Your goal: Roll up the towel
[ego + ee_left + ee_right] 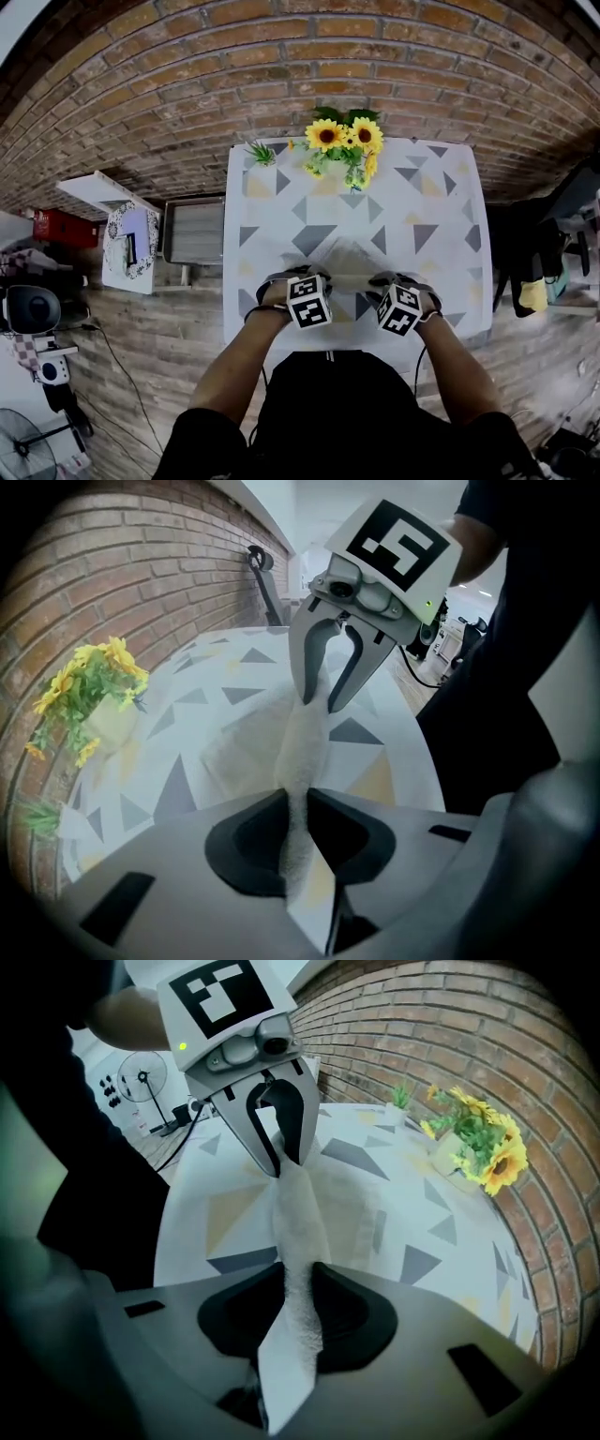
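A white towel [345, 258] lies on the table's patterned cloth [431, 202], its near edge lifted off the surface. In the left gripper view a fold of the towel [302, 752] runs straight into my left gripper [298, 799], whose jaws are shut on it. The right gripper view has the same edge of the towel [298, 1227] pinched in my right gripper [298, 1274]. Each view also catches the other gripper across the towel, clamped on the same edge. In the head view the left gripper [302, 279] and right gripper [392, 284] sit side by side near the table's front.
A vase of sunflowers [345, 145] and a small green plant [261, 153] stand at the table's far edge by the brick wall. Left of the table on the wooden floor are a framed panel [194, 231] and a white board [129, 246]. Dark gear stands at the right.
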Demonstrator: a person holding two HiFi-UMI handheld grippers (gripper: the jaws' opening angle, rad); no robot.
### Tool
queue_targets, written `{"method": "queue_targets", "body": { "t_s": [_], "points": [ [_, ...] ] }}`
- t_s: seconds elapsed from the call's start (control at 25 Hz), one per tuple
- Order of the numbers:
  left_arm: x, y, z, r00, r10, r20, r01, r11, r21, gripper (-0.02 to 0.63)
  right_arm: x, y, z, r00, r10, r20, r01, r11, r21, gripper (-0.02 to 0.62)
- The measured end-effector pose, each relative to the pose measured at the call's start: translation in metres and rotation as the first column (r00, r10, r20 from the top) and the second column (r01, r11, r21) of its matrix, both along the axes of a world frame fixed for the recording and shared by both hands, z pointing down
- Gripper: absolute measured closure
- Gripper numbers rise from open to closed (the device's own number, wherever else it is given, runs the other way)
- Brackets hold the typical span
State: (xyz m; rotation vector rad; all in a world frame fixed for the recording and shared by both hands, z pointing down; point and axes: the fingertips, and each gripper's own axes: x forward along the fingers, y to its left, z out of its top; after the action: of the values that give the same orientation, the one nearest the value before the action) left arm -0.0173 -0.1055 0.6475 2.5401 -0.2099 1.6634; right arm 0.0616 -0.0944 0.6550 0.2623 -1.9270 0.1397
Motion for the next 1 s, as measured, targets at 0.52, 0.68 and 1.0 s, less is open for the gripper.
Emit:
{"method": "queue_targets", "body": {
  "t_s": [0.52,0.68,1.0],
  "points": [
    [-0.005,0.004,-0.012,1.000,-0.028,-0.003,0.029,0.989,0.144,0.428,0.002,-0.011,-0.008,0.990,0.138,0.044,-0.135,0.989,-0.063,0.474],
    [0.001,0.004,-0.015,1.000,-0.021,-0.008,0.022,0.988,0.152,0.428,0.004,-0.030,-0.005,0.977,0.201,0.069,-0.193,0.976,-0.100,0.472],
    [0.005,-0.014,-0.010,1.000,-0.029,0.010,0.027,0.989,0.148,0.401,0.003,-0.059,-0.008,0.966,0.246,0.076,-0.235,0.963,-0.135,0.462]
  ]
}}
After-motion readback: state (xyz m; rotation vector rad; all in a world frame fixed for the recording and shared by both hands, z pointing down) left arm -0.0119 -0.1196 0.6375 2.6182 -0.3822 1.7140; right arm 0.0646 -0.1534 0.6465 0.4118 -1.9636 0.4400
